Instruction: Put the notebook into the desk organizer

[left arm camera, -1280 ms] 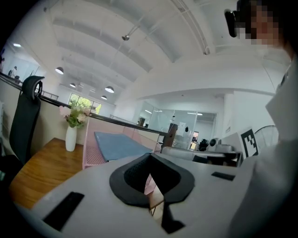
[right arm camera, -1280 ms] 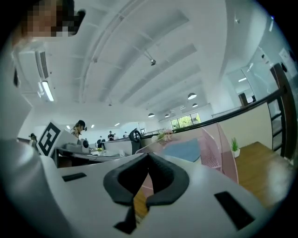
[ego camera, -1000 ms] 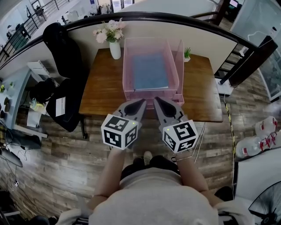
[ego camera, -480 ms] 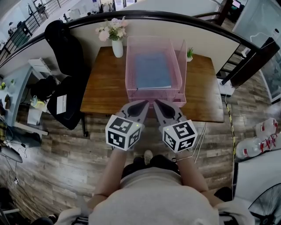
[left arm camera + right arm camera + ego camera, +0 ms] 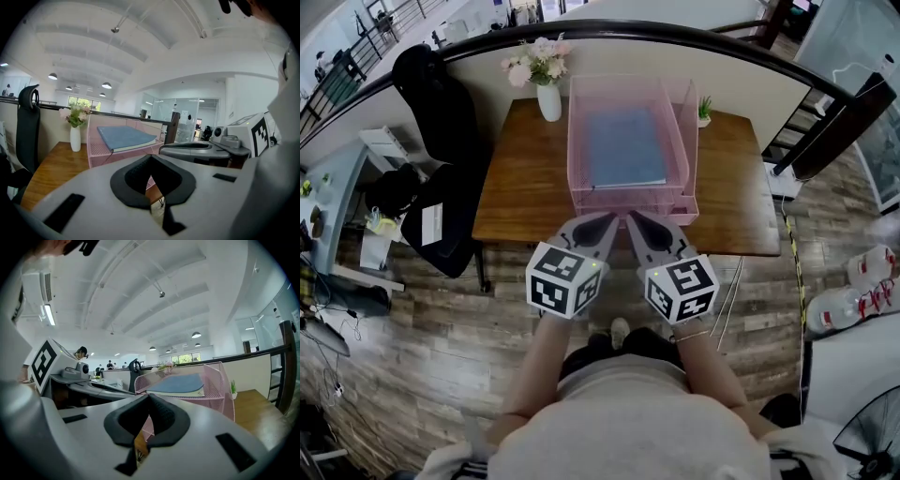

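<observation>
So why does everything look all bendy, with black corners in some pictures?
Head view: a wide lens probably bows the railing into an arch. Left gripper view: round picture, black corners, ceiling lamps glowing bright. Right gripper view: same round frame; the right claw looks huge, being so close.

Wooden desk (image 5: 520,202) against a curved partition, white vase (image 5: 548,102) of pink flowers at its back left corner, small potted plant (image 5: 704,112) back right, black office chair (image 5: 439,220) left, plank floor (image 5: 412,375), water bottles (image 5: 861,286) right.
</observation>
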`<state>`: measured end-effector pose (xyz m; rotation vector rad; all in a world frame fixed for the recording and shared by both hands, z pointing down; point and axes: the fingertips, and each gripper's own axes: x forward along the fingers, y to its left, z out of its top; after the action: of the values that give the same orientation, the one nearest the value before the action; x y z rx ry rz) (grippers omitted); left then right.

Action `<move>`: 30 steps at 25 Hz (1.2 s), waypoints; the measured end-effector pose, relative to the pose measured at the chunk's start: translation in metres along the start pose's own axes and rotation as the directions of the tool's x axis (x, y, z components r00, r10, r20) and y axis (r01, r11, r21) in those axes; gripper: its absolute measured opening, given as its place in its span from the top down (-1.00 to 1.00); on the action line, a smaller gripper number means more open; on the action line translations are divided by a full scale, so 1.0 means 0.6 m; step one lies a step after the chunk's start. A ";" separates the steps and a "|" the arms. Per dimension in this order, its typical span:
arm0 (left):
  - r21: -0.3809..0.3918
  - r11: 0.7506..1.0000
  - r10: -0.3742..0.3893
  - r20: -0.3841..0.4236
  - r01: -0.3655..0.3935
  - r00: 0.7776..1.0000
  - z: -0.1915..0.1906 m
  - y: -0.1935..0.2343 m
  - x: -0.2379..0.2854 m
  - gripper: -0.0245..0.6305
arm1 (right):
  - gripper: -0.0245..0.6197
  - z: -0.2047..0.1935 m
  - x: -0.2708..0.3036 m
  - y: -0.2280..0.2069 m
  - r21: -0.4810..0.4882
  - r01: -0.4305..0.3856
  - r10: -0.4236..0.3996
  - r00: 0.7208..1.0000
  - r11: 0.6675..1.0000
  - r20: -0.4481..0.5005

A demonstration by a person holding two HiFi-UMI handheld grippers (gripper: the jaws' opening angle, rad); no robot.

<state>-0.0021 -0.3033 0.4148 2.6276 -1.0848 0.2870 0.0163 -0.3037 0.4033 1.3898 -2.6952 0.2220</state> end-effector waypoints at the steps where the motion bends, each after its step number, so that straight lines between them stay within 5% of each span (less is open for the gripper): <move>1: -0.002 1.000 -0.001 0.000 0.001 1.000 0.000 0.000 0.000 0.88 | 0.93 0.001 0.000 -0.001 0.001 0.001 -0.001 1.000 1.000 0.001; 30: -0.023 1.000 -0.018 0.014 0.018 1.000 0.004 -0.007 0.011 0.88 | 0.91 0.002 -0.006 -0.009 0.008 -0.018 0.018 1.000 1.000 0.008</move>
<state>0.0058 -0.3054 0.4138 2.6213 -1.0621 0.2509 0.0224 -0.3042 0.4019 1.3723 -2.7166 0.2291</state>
